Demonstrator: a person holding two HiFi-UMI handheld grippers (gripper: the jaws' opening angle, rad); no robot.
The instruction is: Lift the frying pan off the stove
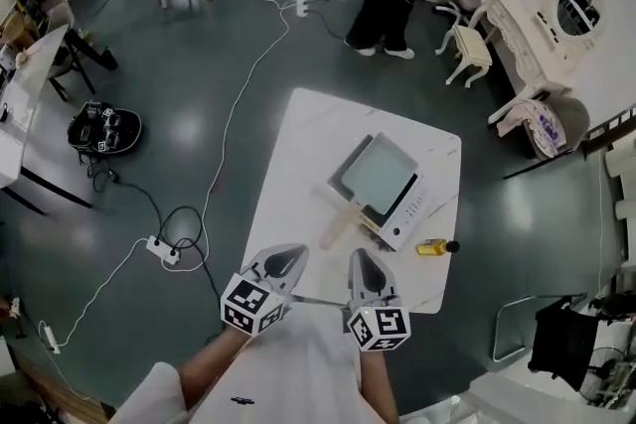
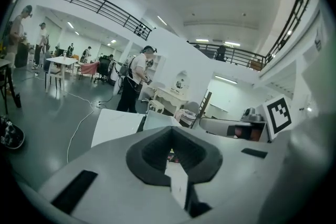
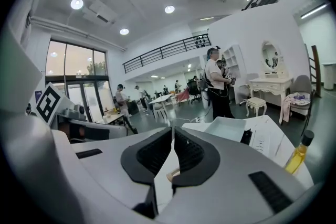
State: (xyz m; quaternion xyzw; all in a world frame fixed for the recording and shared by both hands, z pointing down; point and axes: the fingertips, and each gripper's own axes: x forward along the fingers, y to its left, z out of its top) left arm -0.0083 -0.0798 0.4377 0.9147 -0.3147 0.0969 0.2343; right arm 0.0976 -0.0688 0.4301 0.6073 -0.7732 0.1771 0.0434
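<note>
Frying pan [image 1: 378, 176], square and grey-bottomed with a pale wooden handle [image 1: 338, 225], sits on the flat white stove [image 1: 412, 209] in the middle of the white counter [image 1: 298, 154]. It has not been lifted. A small yellow oil bottle [image 1: 434, 247] lies on the counter just beside the stove's near corner.

Your left claw [image 1: 286, 261] and right claw [image 1: 362, 269] hover at the counter's near edge, each with its jaws pressed together on nothing. You would have to part one before any grasp.

The handle is what matters. Its long axis runs from the pan back toward you and a little to your left, and its free end lies just ahead of the gap between your two claws. Neither hand is plainly nearer.

The right gripper view shows the shut right claw [image 3: 172, 149], the pan [image 3: 231, 128] ahead to its right, and a tan sliver low in the jaw notch, probably the handle's end. The left gripper view shows the shut left claw [image 2: 170, 149] and only a strip of the pan's rim, no handle.
</note>
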